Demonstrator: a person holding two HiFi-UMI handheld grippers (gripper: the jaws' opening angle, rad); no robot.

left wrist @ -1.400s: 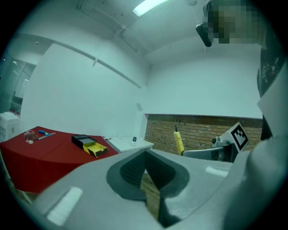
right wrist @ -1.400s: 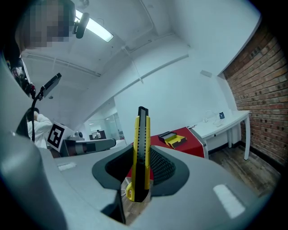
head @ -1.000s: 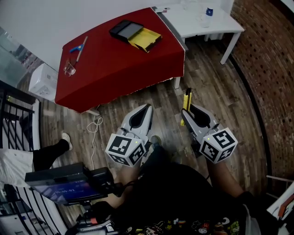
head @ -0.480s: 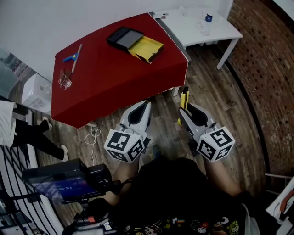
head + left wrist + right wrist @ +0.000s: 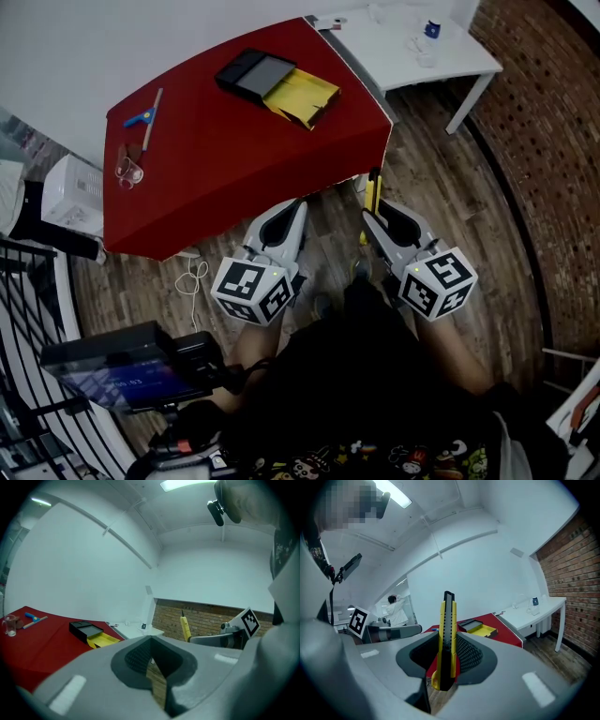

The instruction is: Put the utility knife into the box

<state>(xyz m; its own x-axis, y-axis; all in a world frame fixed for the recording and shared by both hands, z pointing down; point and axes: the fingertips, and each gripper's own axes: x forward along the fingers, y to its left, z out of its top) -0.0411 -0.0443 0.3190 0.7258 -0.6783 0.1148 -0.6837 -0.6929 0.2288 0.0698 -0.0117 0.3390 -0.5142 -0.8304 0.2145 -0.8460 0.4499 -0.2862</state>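
Observation:
The box (image 5: 253,73) is black with a yellow tray (image 5: 302,94) slid out of it, and it lies at the far side of the red table (image 5: 225,159). My right gripper (image 5: 373,212) is shut on the yellow utility knife (image 5: 374,192), which stands upright between the pads (image 5: 448,620). It hovers over the wooden floor just short of the table's near edge. Beside it my left gripper (image 5: 296,213) is shut with nothing in it; its tips meet in the left gripper view (image 5: 150,639). The box (image 5: 476,626) lies well ahead of the knife.
A blue-handled tool (image 5: 142,117) and a small glass (image 5: 131,169) lie at the red table's left end. A white table (image 5: 412,42) stands at the right, with a brick wall (image 5: 534,141) beyond it. A white unit (image 5: 70,192), a person's leg (image 5: 37,220) and a railing are at the left.
Both grippers have come closer to the red table's near edge, with the knife still held. The person at the left has moved away toward the picture's edge.

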